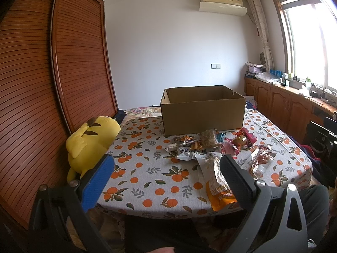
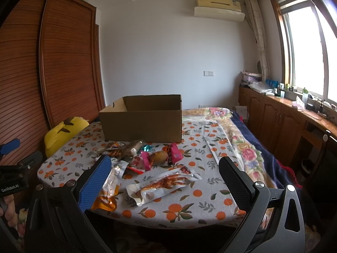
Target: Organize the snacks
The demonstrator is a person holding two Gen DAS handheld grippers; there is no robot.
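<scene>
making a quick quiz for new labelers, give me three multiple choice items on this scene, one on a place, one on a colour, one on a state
1. Where is the cardboard box relative to the snack packets?
A. behind them, farther from the cameras
B. on the floor
C. on top of them

2. What colour is the plush toy at the table's left edge?
A. green
B. yellow
C. white

3. What state is the right gripper in?
A. shut on a packet
B. open, holding nothing
C. shut on the box

Answers:
1 A, the box stands on the fruit-print tablecloth beyond the pile.
2 B, its body is yellow with dark marks.
3 B, its fingers stand wide apart, above the chicken foot packet.
</scene>
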